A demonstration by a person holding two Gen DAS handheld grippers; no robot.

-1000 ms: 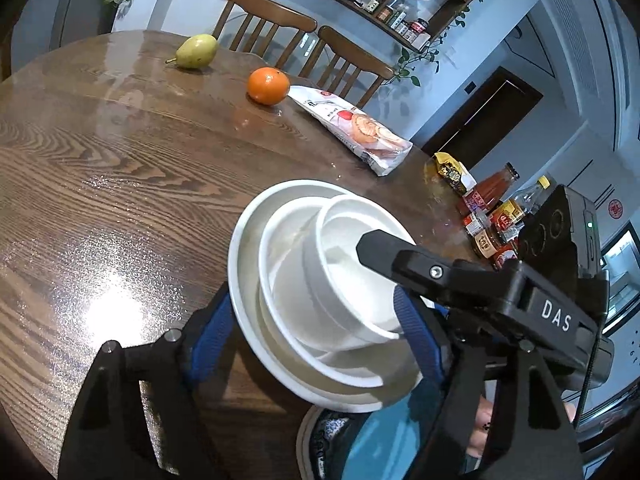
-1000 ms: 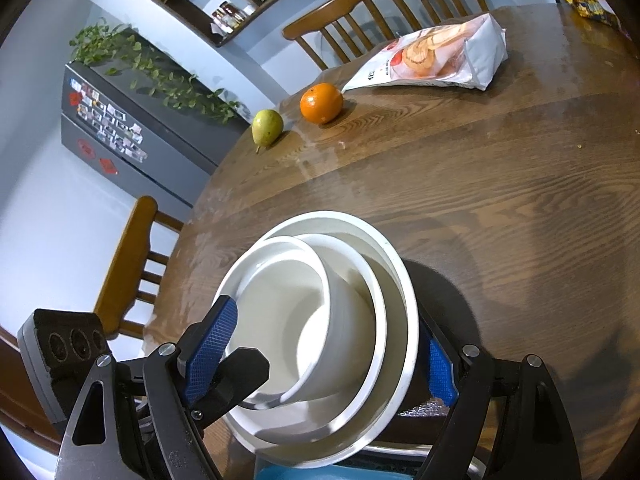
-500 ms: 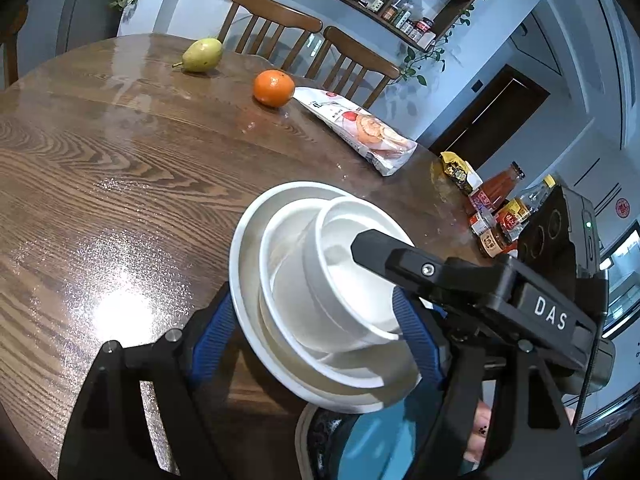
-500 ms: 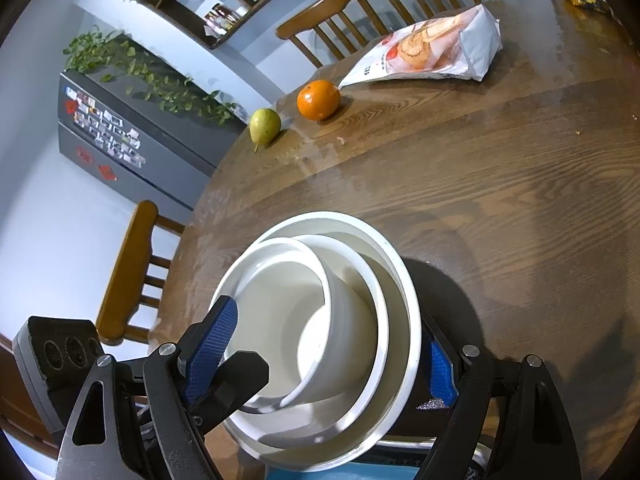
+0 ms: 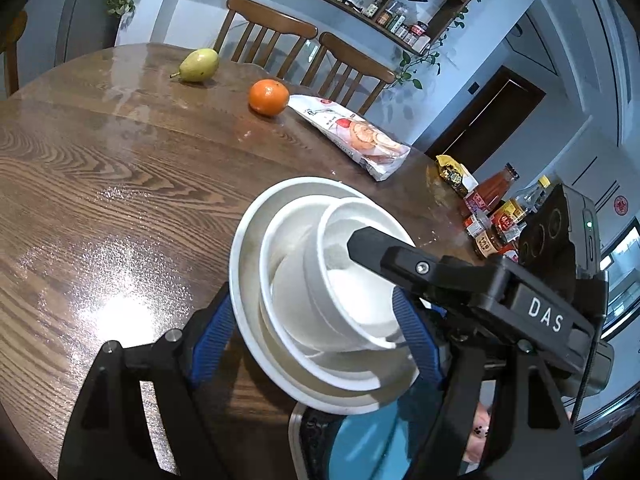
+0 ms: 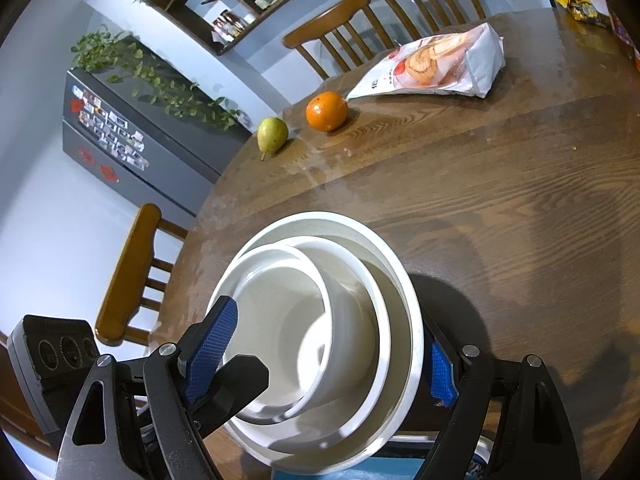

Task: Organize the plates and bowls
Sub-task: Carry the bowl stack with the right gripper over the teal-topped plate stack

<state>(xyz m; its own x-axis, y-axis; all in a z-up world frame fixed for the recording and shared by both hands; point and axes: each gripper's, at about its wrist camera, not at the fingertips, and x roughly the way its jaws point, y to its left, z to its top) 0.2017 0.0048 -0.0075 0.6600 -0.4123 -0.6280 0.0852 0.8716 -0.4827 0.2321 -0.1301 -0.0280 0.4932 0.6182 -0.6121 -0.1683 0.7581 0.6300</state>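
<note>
White bowls [image 5: 320, 300] are sitting nested as a stack of three: a small bowl inside a mid bowl inside a large bowl. The stack is tilting and is being held above the near edge of the wooden table [image 5: 120, 184].

1. Left gripper [image 5: 316, 336]: its jaws are standing wide, one on each side of the stack. The left blue pad [image 5: 210, 344] is lying against the outside of the large bowl. The right blue pad [image 5: 416, 340] is lying at the small bowl's wall. In the right wrist view one left finger is reaching into the small bowl. The left gripper is gripping the stack.
2. Right gripper [image 6: 320, 364]: its jaws are also standing wide around the stack. The left pad [image 6: 210, 348] is sitting at the rim of the inner bowls, and the right pad [image 6: 440, 376] is sitting at the outer wall of the large bowl. Firm contact at the right pad is partly hidden; the stack is appearing clamped.

A blue item in a metal tray [image 5: 304, 440] is showing below the stack, mostly hidden.

Farther along the table, a pear [image 5: 199, 65] and an orange [image 5: 268, 97] are lying apart. A snack bag [image 5: 356, 136] is lying just beside the orange. Sauce bottles [image 5: 492, 216] are standing near the far right edge. Wooden chairs [image 5: 280, 40] are standing behind the table.
</note>
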